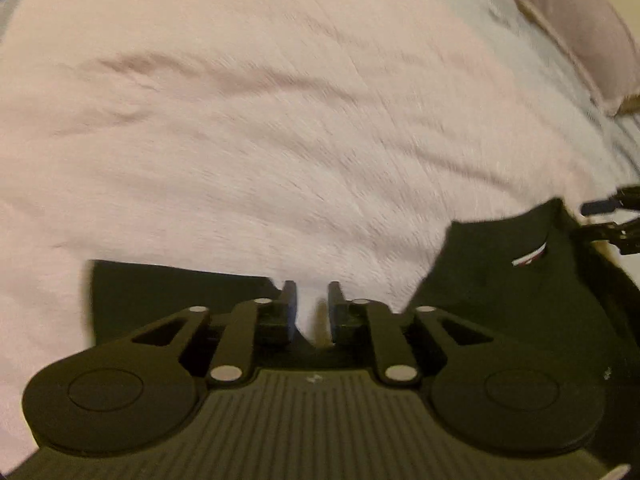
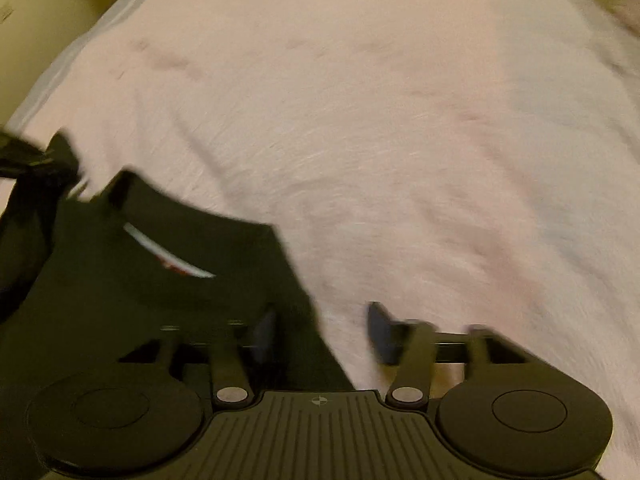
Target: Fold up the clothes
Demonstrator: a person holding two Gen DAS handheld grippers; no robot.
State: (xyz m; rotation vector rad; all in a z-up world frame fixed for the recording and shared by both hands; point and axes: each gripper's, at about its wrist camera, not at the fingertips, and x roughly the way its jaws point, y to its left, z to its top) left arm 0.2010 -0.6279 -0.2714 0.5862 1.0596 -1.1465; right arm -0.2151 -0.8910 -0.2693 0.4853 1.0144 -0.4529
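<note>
Pink, fuzzy bedding (image 1: 280, 140) is covering a bed and filling most of both wrist views, which are blurred. Lying on it is a dark green garment (image 1: 500, 280) with a small white and red label (image 1: 529, 258) showing on its upper surface.

In the left wrist view, the left gripper (image 1: 312, 304) is pointing down at the bedding. Its jaws are standing slightly apart, with only pink bedding showing in the narrow gap and nothing clamped between them. One part of the garment is lying near and to the left of the jaws, and a larger part is lying to the right. At the far right edge, the black frame of the right gripper (image 1: 612, 216) is showing just beyond the garment.

In the right wrist view, the right gripper (image 2: 320, 330) has its jaws standing wide apart, clamping nothing. The garment's right edge is lying between them; the left finger is over dark cloth and the right one over pink bedding. A pink pillow (image 1: 576, 28) is lying far right.
</note>
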